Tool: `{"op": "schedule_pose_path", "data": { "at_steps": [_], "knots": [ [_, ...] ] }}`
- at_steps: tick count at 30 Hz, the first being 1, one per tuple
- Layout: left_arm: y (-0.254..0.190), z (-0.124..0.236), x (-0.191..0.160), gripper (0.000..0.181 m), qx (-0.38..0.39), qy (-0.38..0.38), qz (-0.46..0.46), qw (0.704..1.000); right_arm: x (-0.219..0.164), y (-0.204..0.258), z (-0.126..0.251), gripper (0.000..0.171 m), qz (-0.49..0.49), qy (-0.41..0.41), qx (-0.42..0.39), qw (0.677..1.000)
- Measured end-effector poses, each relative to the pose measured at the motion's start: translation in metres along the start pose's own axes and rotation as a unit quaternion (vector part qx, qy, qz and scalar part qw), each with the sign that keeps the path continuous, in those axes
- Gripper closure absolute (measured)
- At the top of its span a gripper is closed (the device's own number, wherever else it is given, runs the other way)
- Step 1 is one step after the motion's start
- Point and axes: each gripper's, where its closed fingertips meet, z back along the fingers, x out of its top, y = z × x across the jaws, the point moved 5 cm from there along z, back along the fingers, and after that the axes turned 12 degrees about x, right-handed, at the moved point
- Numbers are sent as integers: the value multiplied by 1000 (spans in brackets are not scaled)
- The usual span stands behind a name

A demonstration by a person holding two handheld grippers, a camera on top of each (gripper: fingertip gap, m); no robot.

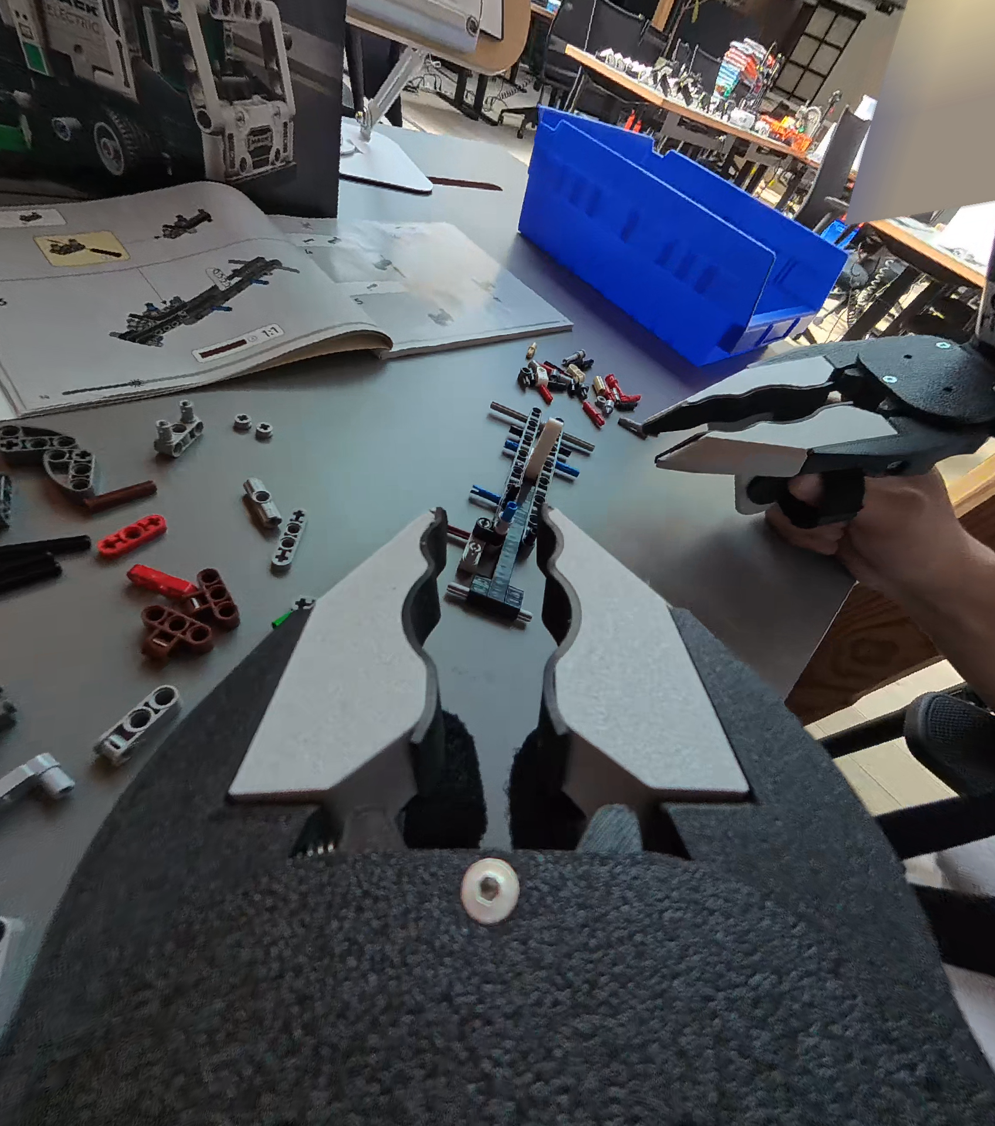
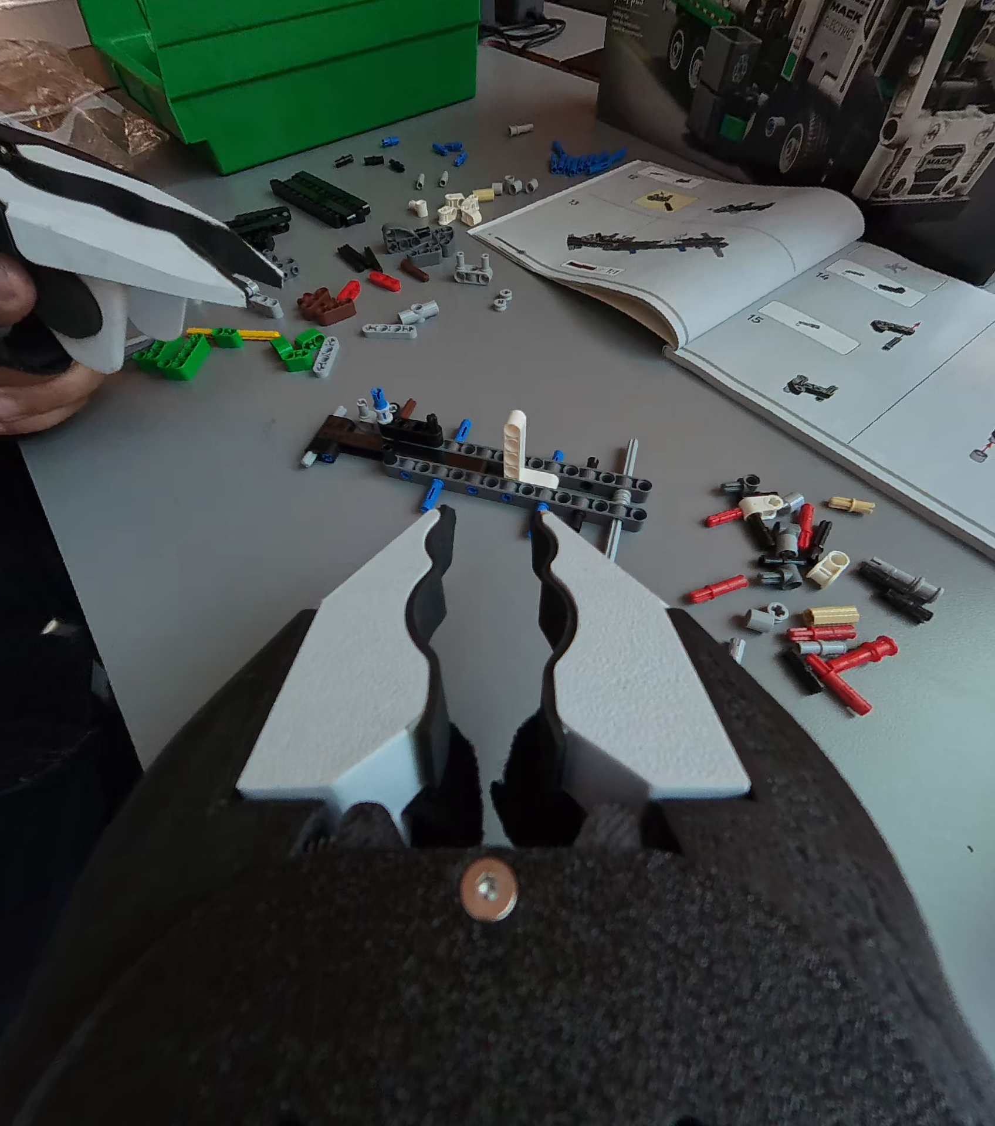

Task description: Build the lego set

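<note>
The partly built lego assembly [image 2: 483,484] lies flat on the grey table. It is made of long dark grey beams with blue pins, a white L-shaped beam [image 2: 513,445], black and brown parts at one end and a grey axle. My left gripper [image 1: 492,518] is open and empty, with its tips over the near end of the assembly [image 1: 507,548]. My right gripper [image 2: 494,515] is open and empty, just short of the beams' long side. It also shows at the right in the left wrist view [image 1: 652,442].
An open instruction booklet [image 1: 178,292] and the set's box [image 1: 117,91] lie behind. A blue bin [image 1: 666,244] and a green bin [image 2: 312,79] stand at the table's far sides. Loose parts lie in a left scatter [image 1: 178,609] and a pin pile [image 2: 806,579]. The left gripper's tips are roughly 12 cm from the right gripper's. The left scatter [image 1: 178,609] is closer to my left gripper, around 10 cm from its tips; the right tips are 20 cm off.
</note>
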Motion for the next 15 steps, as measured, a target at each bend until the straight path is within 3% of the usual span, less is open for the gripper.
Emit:
{"op": "schedule_pose_path", "data": {
  "at_steps": [11,15],
  "knots": [
    [-1,-4,-3,154,1,16,-3,1000,3,-15,8,149,-52,-33,-11,998],
    [-3,-6,-5,154,4,27,-18,999,40,-58,27,142,-104,-63,-27,992]
  ]
}}
